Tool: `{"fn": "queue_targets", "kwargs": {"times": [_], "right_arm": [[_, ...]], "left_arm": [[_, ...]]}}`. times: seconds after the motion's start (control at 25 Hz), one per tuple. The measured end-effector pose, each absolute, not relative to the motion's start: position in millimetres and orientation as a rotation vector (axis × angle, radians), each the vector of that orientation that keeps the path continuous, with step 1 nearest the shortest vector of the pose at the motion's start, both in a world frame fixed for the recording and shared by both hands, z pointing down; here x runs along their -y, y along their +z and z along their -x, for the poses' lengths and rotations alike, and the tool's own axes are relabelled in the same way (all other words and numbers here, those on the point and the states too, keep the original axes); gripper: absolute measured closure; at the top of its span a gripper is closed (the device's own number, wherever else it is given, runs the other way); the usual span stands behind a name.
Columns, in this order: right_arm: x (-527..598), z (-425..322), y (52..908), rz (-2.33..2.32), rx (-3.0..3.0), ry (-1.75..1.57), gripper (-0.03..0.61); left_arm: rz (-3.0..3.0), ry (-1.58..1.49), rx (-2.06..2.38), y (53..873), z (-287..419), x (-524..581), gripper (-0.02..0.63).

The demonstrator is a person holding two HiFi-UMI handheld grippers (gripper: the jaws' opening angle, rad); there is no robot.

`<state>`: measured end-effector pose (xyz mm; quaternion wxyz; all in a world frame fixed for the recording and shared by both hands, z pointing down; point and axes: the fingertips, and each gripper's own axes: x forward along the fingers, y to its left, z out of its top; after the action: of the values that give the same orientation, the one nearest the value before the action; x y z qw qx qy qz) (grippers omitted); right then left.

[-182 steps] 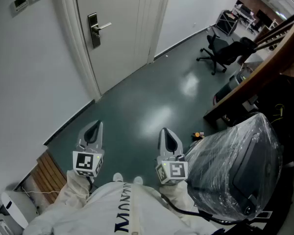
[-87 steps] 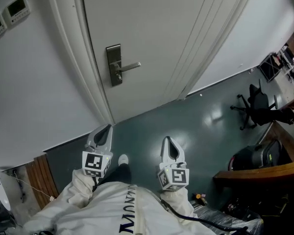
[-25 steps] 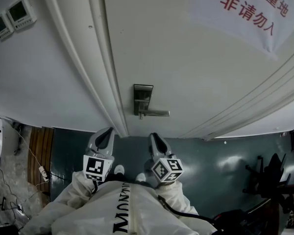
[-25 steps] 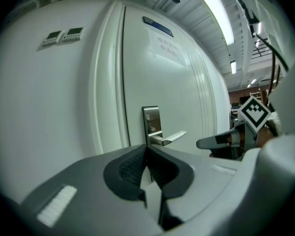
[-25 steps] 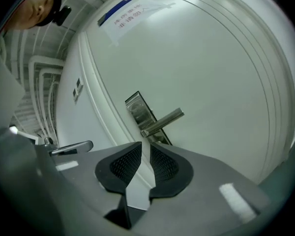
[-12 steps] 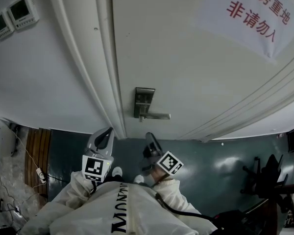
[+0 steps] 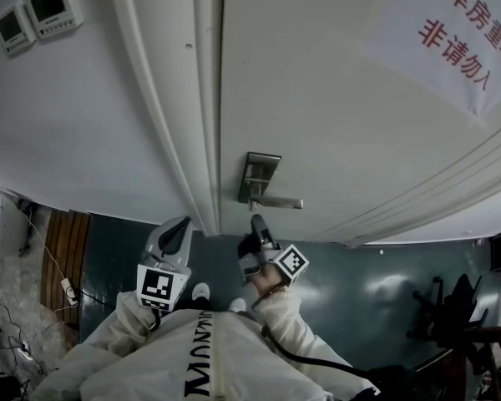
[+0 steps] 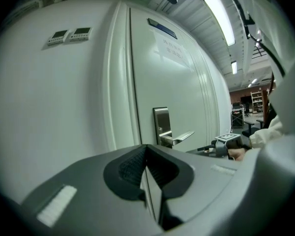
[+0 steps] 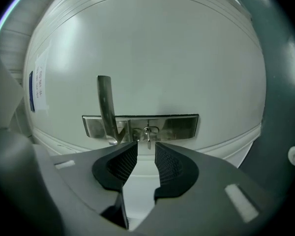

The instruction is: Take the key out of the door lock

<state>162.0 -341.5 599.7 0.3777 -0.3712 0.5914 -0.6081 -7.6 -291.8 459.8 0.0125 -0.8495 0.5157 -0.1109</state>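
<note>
Right gripper view: my right gripper (image 9: 146,149) had its jaws wide apart, with nothing between the pads. The key (image 9: 147,133) sat in the lock plate (image 9: 179,127) at 12 o'clock from the jaw tips, lined up with the gap but just past it. I couldn't tell whether the tips had reached it; no contact showed. The door handle (image 9: 105,107) stood at 10 o'clock from the jaws, clear of the approach line. The plate looked horizontal there, so I judged the gripper was rolled on its side to suit the key.

Head view: the right gripper (image 7: 257,222) was up near the door (image 7: 334,98), with the lock plate (image 7: 260,174) at 12 o'clock from it and the handle (image 7: 285,200) between the two. The key itself was too small to make out. The left gripper (image 7: 176,230) hung at 9 o'clock from the right one, low and well apart from the lock.

Left gripper view: the left gripper (image 8: 147,152) had its jaws together with nothing in them. It was idle.

Progress: the approach and alignment looked done. Nothing was gripped and the key was not yet out. Left to do, as I judged it: ease forward until the pads flank the key head, close on it, then pull straight back out of the cylinder. The key may need turning to its release position first.
</note>
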Motion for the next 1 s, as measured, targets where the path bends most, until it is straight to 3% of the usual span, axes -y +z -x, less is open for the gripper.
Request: {"fn": "queue_targets", "kwargs": {"times": [0.72, 1.0], "right_arm": [[381, -154, 610, 0.885, -1.38, -1.56, 0.474], [387, -153, 609, 0.861, -1.344, -1.54, 0.51]], "left_arm": [[2.66, -0.35, -1.627, 465, 23, 300, 0.614], [2.651, -0.362, -1.632, 465, 27, 300, 0.614]]}}
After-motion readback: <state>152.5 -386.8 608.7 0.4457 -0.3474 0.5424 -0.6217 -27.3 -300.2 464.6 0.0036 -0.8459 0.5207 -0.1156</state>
